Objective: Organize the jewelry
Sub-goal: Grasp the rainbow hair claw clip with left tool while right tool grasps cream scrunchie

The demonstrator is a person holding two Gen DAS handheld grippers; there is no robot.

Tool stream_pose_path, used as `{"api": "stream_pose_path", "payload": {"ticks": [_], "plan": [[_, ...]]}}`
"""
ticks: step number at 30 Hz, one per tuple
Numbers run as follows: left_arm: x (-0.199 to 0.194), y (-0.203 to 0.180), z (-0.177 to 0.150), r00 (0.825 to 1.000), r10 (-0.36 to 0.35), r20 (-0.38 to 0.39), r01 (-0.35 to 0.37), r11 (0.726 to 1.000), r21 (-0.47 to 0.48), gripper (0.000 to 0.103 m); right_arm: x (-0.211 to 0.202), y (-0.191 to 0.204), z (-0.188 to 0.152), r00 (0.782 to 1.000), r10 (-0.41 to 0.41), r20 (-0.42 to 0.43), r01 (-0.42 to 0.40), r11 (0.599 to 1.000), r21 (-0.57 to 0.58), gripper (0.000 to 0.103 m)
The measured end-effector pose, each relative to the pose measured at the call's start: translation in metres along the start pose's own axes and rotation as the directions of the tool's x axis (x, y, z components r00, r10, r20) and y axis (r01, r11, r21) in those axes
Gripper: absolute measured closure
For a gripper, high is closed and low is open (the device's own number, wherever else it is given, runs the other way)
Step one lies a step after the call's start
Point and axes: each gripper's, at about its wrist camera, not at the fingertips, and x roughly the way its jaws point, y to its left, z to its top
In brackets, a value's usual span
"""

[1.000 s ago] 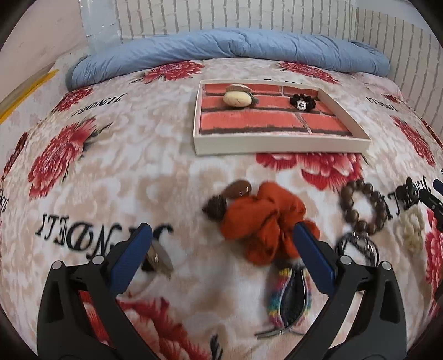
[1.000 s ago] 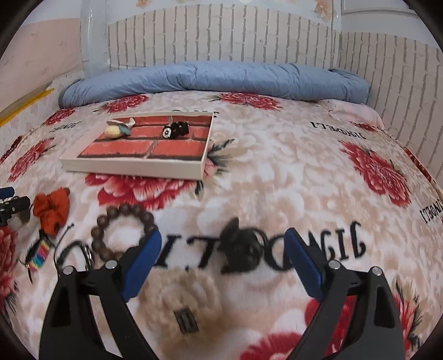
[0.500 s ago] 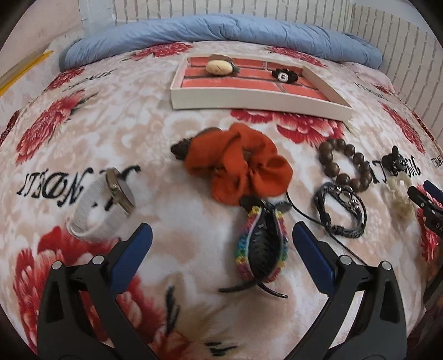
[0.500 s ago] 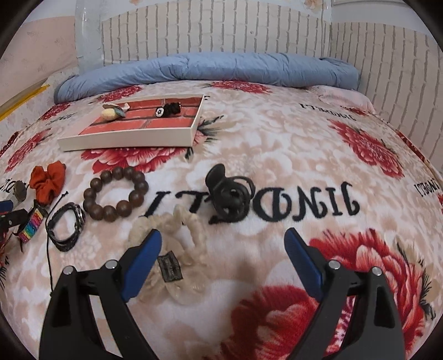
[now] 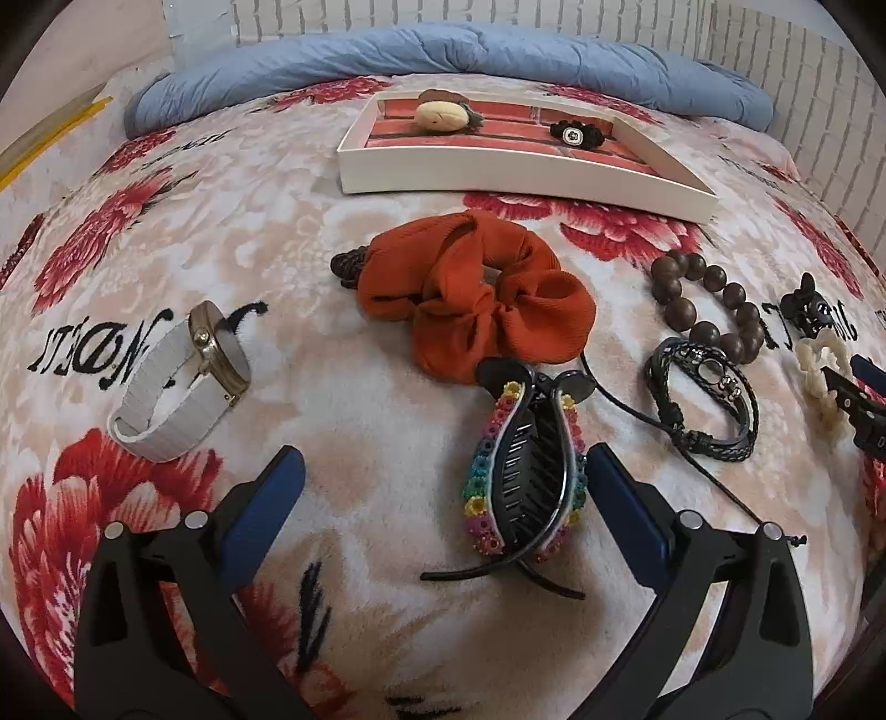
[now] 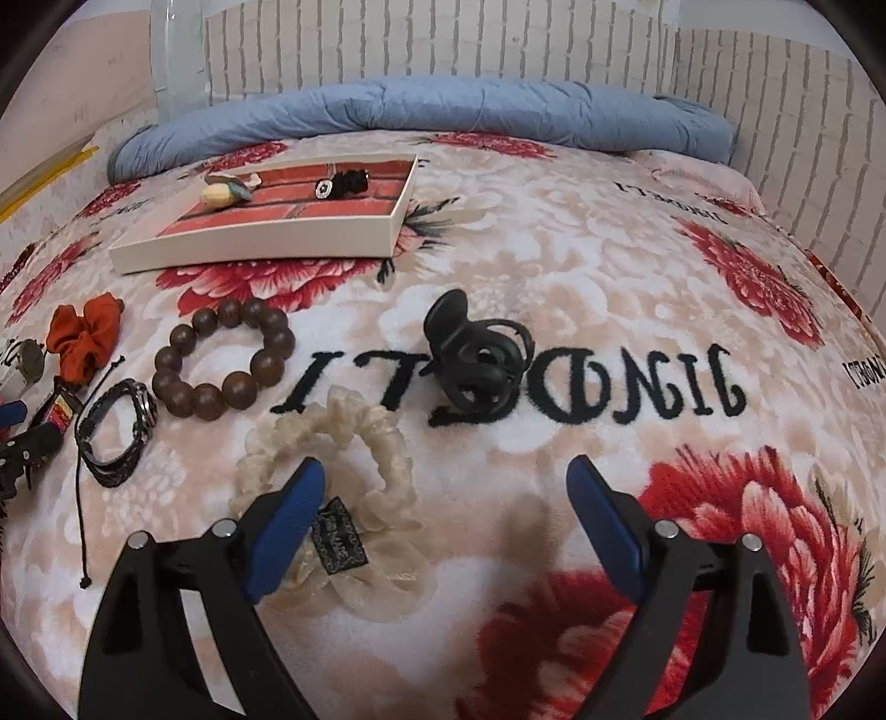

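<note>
A white tray [image 5: 520,176] with a brick-pattern floor sits far on the bed and holds a cream piece [image 5: 441,115] and a black piece [image 5: 576,133]. My left gripper [image 5: 443,479] is open and empty, just short of a rainbow-edged black hair claw [image 5: 526,471]. An orange scrunchie [image 5: 476,299], a white-strap watch [image 5: 183,387], a wooden bead bracelet [image 5: 703,310] and a black braided bracelet [image 5: 700,401] lie around it. My right gripper [image 6: 443,493] is open and empty over a cream scrunchie [image 6: 343,498], near a black hair claw [image 6: 476,360].
The floral blanket [image 6: 609,249] covers the bed. A blue rolled duvet [image 6: 421,116] lies along the far edge under a brick-pattern wall [image 6: 498,44]. The tray also shows in the right wrist view [image 6: 260,241].
Both grippers have drawn back toward me and lowered. The watch and the rainbow hair claw came fully into the left view. The cream scrunchie now lies under the right gripper's left finger.
</note>
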Motion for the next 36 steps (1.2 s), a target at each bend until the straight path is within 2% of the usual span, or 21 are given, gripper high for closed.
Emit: {"api": "stream_pose_path", "payload": {"ticks": [3, 8, 13, 17, 19, 34, 36], "plan": [[0.005, -0.001, -0.001, 1.000, 0.008, -0.013, -0.008, 1.000, 0.007, 0.006, 0.004, 0.002, 0.000, 1.000, 0.002, -0.014, -0.002, 1.000, -0.006, 0.017], [0.006, -0.003, -0.001, 1.000, 0.013, -0.005, -0.013, 1.000, 0.016, 0.007, 0.012, 0.005, 0.001, 0.999, 0.027, -0.040, -0.027, 1.000, -0.008, 0.029], [0.006, -0.003, -0.001, 1.000, 0.010, -0.003, -0.010, 1.000, 0.019, 0.011, 0.013, 0.008, 0.001, 0.998, 0.040, -0.041, -0.040, 0.999, -0.014, 0.051], [0.006, -0.003, -0.001, 1.000, 0.004, -0.002, -0.004, 1.000, 0.019, 0.013, 0.011, 0.016, 0.001, 0.999, 0.040, -0.029, -0.041, 0.998, -0.052, 0.064], [0.006, -0.002, -0.001, 1.000, 0.001, -0.002, -0.001, 1.000, 0.017, 0.015, 0.009, 0.019, 0.001, 0.999, 0.038, -0.021, -0.040, 0.997, -0.065, 0.075], [0.001, -0.012, -0.002, 1.000, -0.003, 0.017, 0.002, 0.998, 0.062, 0.037, 0.008, 0.017, 0.000, 0.998, 0.062, -0.014, -0.063, 0.996, -0.062, 0.084], [0.000, -0.013, -0.003, 1.000, -0.007, 0.021, 0.005, 0.997, 0.071, 0.044, 0.006, 0.017, 0.000, 0.998, 0.064, -0.008, -0.064, 0.996, -0.059, 0.087]]}}
